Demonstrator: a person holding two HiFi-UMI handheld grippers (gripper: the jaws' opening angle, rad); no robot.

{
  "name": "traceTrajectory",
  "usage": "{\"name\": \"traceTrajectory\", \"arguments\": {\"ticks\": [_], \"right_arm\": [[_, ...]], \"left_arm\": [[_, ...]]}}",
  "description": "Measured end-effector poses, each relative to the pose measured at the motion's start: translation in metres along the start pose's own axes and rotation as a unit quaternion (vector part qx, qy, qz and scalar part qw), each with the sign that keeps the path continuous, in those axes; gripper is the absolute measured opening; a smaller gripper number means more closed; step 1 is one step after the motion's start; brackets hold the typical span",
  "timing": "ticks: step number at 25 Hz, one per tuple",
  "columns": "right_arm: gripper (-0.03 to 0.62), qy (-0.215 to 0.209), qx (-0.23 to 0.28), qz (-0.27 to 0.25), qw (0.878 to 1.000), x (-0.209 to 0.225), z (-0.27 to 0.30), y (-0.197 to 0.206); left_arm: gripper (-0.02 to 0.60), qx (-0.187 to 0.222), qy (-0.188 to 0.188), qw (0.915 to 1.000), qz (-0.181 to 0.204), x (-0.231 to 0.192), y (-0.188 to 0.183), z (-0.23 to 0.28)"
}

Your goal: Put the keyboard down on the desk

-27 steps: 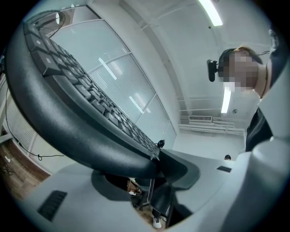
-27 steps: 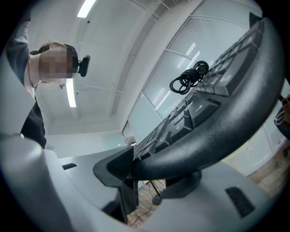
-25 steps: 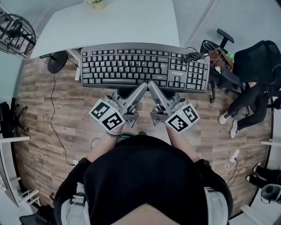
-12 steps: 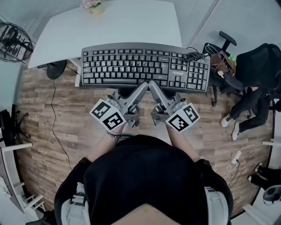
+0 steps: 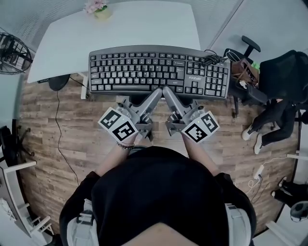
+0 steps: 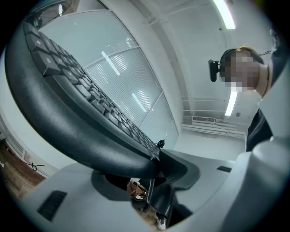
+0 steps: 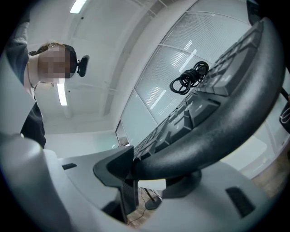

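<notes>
**Keyboard Held in 2 Grippers at the Desk's Edge**

From where I stand, the black keyboard point(image 5: 159, 72) is up off the wood floor point(image 5: 57, 129), carried level and key-side up in front of the person. Its far long edge overlaps the near edge of the white desk point(image 5: 120, 29) in the head view. I cannot tell whether it touches the desktop there.

Both grippers grasp the keyboard's rounded near edge close to its middle, side by side and almost touching at the tips. The left gripper point(image 5: 157, 92) comes in from the left and the right gripper point(image 5: 166, 91) from the right, so the 2 form a narrow V. In each gripper view, 1 jaw lies under the keyboard's front lip and the other presses on top by the bottom row of keys, so each grip is clenched on the keyboard.

A coil of black cable point(image 5: 211, 60) sits on the keyboard's far right corner, above the number pad.

On the desk's far side stands a small pot of pink flowers point(image 5: 98, 7). A floor fan point(image 5: 12, 50) stands to the left, and a black office chair point(image 5: 284, 67) to the right.
</notes>
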State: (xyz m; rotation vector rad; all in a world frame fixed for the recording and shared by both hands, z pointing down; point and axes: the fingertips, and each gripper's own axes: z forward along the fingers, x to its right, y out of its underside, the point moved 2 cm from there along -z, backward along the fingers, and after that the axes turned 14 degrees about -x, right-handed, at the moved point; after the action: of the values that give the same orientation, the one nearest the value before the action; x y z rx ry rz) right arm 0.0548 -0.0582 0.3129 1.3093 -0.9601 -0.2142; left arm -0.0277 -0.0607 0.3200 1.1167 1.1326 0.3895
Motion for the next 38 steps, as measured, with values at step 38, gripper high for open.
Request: {"name": "traceTrajectory", "arguments": {"ticks": [38], "right_arm": [[0.195,0.037,0.012,0.004,0.999,0.084,0.117,-0.040]], "left_arm": [[0.195,-0.019,0.034,0.9992,0.000,-0.120,-0.073,0.065]]}}
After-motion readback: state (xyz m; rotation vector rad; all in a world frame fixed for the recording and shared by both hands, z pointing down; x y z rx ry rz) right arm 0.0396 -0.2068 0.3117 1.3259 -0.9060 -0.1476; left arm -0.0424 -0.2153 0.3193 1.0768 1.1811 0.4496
